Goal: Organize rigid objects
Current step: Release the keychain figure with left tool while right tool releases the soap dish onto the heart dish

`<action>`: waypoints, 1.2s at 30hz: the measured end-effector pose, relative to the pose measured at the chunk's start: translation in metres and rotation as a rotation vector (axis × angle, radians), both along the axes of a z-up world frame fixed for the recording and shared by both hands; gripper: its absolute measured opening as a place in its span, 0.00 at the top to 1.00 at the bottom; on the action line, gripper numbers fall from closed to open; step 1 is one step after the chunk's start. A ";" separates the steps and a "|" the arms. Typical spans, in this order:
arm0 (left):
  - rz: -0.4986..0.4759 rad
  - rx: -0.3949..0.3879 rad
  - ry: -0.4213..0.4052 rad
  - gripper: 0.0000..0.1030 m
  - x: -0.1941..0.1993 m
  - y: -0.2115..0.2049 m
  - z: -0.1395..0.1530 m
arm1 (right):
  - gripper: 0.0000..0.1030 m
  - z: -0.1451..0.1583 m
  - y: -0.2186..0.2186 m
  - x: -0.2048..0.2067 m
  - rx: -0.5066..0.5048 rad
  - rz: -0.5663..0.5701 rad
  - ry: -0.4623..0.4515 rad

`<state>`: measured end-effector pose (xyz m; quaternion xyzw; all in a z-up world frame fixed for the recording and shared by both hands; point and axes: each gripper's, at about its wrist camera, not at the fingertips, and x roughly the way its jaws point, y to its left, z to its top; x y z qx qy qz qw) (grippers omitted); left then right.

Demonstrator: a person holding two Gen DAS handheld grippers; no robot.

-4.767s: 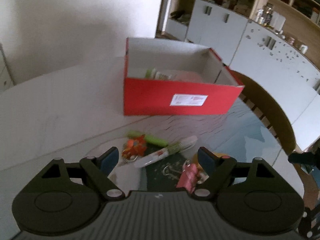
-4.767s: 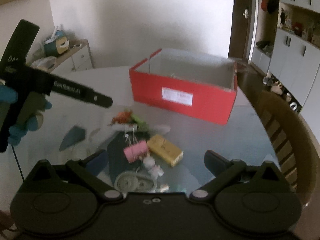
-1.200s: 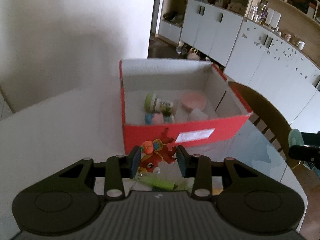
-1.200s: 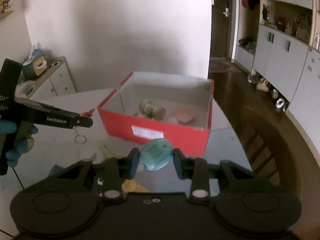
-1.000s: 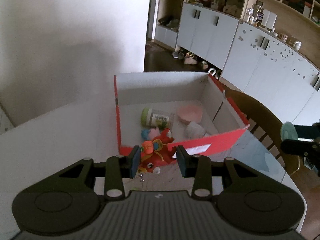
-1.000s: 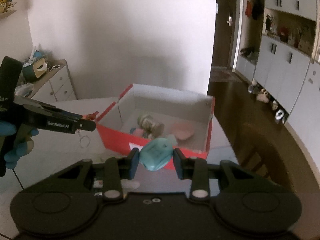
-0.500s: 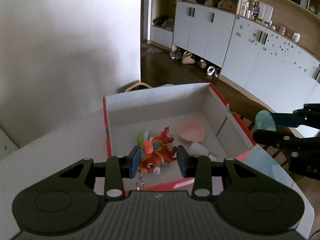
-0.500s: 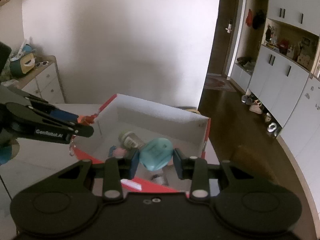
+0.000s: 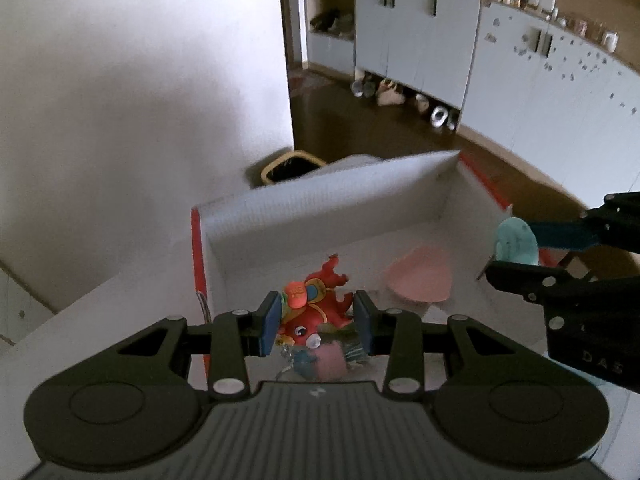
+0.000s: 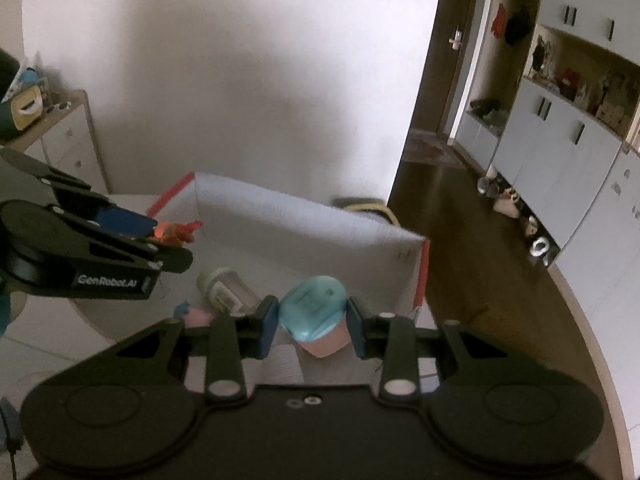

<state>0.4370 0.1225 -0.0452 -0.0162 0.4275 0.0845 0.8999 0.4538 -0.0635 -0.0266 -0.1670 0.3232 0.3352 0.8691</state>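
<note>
Hovering over box (image 9: 320, 200): left gripper (image 9: 316, 322) clamped on red toy (image 9: 316, 312), right gripper (image 10: 313, 320) clamped on teal case (image 10: 312, 308); box floor directly below both; left nearer left wall, right nearer right wall.

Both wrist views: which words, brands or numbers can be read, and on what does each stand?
"GenRobot.AI": white letters on the black left gripper, seen from the right wrist.
"DAS": faint letters on the black right gripper, seen from the left wrist.
Label on the small white bottle in the red cardboard box: too blurred to read.

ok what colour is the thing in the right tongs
Light teal-blue. The rounded object shows best in the right wrist view, clamped between the right tongs.
</note>
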 end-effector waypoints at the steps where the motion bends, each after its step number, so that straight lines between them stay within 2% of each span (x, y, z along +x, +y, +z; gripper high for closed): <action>1: 0.000 0.004 0.010 0.63 0.003 0.001 -0.005 | 0.66 -0.005 0.003 0.003 -0.008 -0.001 0.006; 13: 0.020 0.012 0.148 0.63 0.034 0.013 -0.053 | 0.65 -0.050 0.033 0.036 -0.110 -0.023 0.085; 21: -0.017 0.039 0.216 0.63 0.046 0.005 -0.068 | 0.65 -0.066 0.038 0.045 -0.125 -0.011 0.136; 30: -0.016 0.006 0.245 0.63 0.046 0.012 -0.070 | 0.64 -0.073 0.041 0.047 -0.127 -0.018 0.175; 33: -0.008 -0.022 0.241 0.63 0.045 0.017 -0.070 | 0.61 -0.073 0.042 0.045 -0.133 -0.009 0.180; 36: -0.014 -0.018 0.241 0.59 0.047 0.015 -0.069 | 0.48 -0.072 0.042 0.041 -0.136 0.005 0.187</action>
